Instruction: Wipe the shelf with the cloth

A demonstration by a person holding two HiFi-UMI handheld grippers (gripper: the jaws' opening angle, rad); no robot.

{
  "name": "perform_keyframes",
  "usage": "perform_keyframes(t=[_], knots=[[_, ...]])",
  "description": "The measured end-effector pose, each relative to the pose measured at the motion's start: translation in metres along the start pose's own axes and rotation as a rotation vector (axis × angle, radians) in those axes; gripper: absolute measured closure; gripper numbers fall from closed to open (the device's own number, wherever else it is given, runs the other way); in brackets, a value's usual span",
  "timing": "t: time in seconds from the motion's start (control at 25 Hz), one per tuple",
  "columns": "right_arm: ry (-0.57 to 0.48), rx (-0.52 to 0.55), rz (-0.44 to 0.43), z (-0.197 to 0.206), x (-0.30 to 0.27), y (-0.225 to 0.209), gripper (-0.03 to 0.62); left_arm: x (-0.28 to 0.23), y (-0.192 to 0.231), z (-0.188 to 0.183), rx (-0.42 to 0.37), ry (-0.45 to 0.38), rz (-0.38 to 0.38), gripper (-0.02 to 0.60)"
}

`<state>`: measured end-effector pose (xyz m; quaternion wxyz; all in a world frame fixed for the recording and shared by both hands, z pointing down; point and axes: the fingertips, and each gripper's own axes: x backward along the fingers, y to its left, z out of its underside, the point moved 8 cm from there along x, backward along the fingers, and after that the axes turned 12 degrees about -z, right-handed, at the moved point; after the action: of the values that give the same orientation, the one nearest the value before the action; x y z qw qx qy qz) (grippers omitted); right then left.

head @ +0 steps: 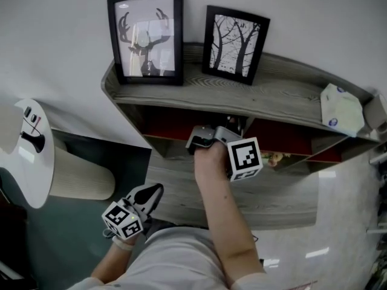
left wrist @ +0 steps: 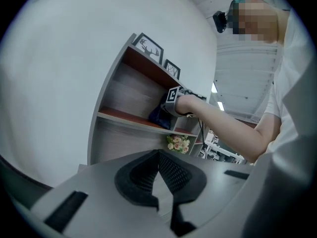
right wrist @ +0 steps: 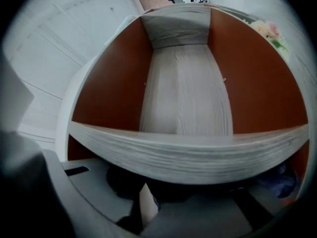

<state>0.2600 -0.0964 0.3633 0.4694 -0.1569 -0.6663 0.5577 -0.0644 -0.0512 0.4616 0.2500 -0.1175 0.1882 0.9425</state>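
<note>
at the shelf (head: 266,95) mouth, right gripper (head: 201,139) pinches the cloth (left wrist: 158,117)
board edge (right wrist: 188,157) runs crosswise just ahead; left gripper (head: 150,193), jaws together, hangs well back.

- My right gripper (head: 207,139) sat under the top board of the shelf (head: 278,95), its fingers hidden in the red compartment.
- My left gripper (head: 153,193) hung low, fingers together.
- Two framed pictures (head: 147,36) stood on top.

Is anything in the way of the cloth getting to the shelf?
Nothing visible. The right gripper holds the blue cloth at the shelf; the picture frames stand on top, clear of it.
</note>
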Motion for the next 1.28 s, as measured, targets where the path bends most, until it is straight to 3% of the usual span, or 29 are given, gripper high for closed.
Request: perform_keyframes(t=[0.24,0.72,0.96,1.28], knots=[[-0.029,-0.046,0.067,0.003,-0.007,-0.025,0.548,0.001,0.000,0.000,0.014,-0.009,-0.035,0.566],[-0.041,-0.022,0.236,0.006,0.012,-0.066,0.548,0.004,-0.002,0.004,0.019,-0.004,-0.060,0.566],[-0.021,-0.033,0.286,0.006,0.017,-0.070,0.553,0.012,-0.002,0.007,0.021,-0.011,-0.067,0.566],[0.004,-0.075,0.286,0.004,0.031,-0.068,0.556,0.022,-0.005,0.016,0.028,-0.005,-0.057,0.566]])
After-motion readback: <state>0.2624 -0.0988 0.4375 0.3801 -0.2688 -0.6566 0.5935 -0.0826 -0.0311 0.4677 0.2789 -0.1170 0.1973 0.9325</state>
